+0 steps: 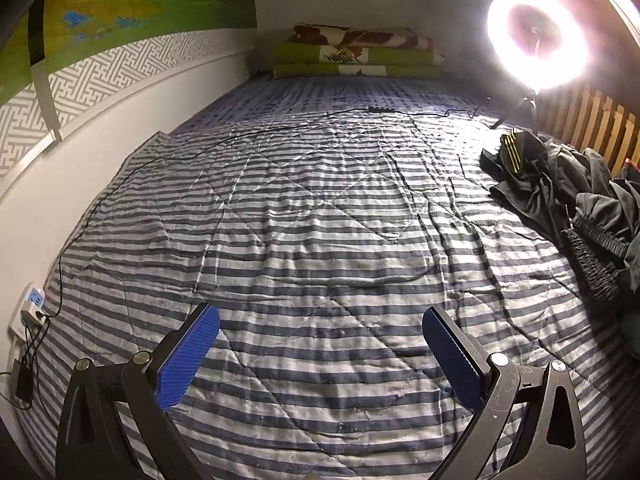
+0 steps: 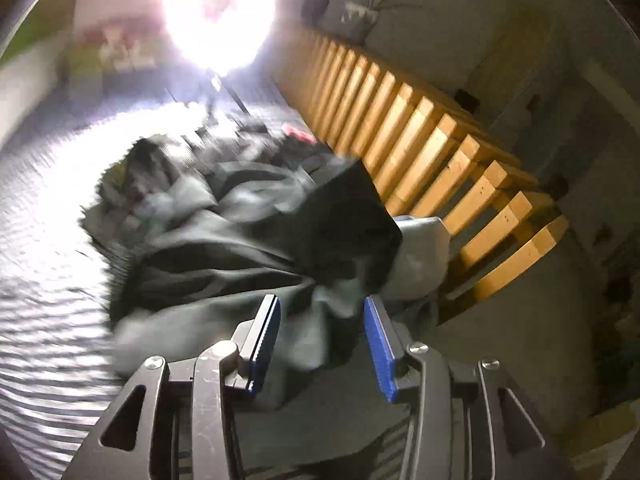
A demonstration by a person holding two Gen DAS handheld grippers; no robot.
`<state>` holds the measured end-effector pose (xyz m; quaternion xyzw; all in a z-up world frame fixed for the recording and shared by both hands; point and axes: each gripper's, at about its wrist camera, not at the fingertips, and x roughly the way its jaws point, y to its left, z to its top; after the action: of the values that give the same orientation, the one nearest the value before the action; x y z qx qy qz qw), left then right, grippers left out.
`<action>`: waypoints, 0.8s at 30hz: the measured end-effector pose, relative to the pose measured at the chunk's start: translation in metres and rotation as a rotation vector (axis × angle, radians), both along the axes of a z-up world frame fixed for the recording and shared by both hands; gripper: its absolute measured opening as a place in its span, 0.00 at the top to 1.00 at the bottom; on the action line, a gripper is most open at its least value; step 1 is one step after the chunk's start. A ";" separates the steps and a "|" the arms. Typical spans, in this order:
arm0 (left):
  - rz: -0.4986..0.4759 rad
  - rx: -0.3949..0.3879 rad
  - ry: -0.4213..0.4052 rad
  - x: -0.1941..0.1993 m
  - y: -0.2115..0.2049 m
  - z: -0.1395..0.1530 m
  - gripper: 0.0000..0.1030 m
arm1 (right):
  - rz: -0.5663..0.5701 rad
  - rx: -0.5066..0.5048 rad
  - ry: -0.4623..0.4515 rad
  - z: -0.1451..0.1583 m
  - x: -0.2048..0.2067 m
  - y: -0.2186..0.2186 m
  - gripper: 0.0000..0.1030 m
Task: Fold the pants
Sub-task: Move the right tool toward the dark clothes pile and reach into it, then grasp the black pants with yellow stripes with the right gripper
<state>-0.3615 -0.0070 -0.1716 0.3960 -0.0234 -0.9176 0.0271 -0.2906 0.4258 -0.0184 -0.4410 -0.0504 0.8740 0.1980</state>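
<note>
A heap of dark grey and black pants [image 1: 568,196] lies crumpled at the right side of the bed, beside the wooden rail. In the right wrist view the same heap [image 2: 248,224] fills the middle, blurred. My right gripper [image 2: 322,308] is open just above the near edge of the heap, with grey cloth showing between its blue pads; it holds nothing. My left gripper [image 1: 320,320] is wide open over the bare striped quilt [image 1: 304,216], well left of the heap.
A lit ring light [image 1: 538,36] on a tripod stands at the far right of the bed. A thin black cable [image 1: 256,133] runs across the quilt to a wall socket [image 1: 34,308]. Folded blankets [image 1: 356,54] lie at the head. A slatted wooden rail [image 2: 436,152] borders the right side.
</note>
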 end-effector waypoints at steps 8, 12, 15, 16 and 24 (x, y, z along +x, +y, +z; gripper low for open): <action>0.011 -0.009 -0.003 -0.007 0.001 -0.007 0.00 | 0.274 -0.109 0.103 0.026 -0.077 -0.108 0.31; -0.004 -0.012 -0.027 -0.014 -0.002 -0.016 0.00 | 0.343 -0.151 0.050 -0.019 -0.167 -0.155 0.30; 0.003 -0.029 -0.042 -0.019 -0.009 -0.025 0.00 | 0.320 -0.189 -0.013 -0.066 -0.233 -0.177 0.30; 0.012 -0.033 -0.049 -0.021 -0.013 -0.030 0.00 | 0.308 -0.200 -0.024 -0.079 -0.251 -0.182 0.30; 0.074 -0.025 -0.105 -0.038 -0.041 -0.058 0.00 | 0.137 -0.281 -0.059 -0.164 -0.363 -0.187 0.30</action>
<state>-0.3993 -0.0480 -0.2294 0.4440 -0.0215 -0.8935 0.0644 -0.6533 0.2383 -0.1825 -0.4855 0.0365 0.8704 0.0727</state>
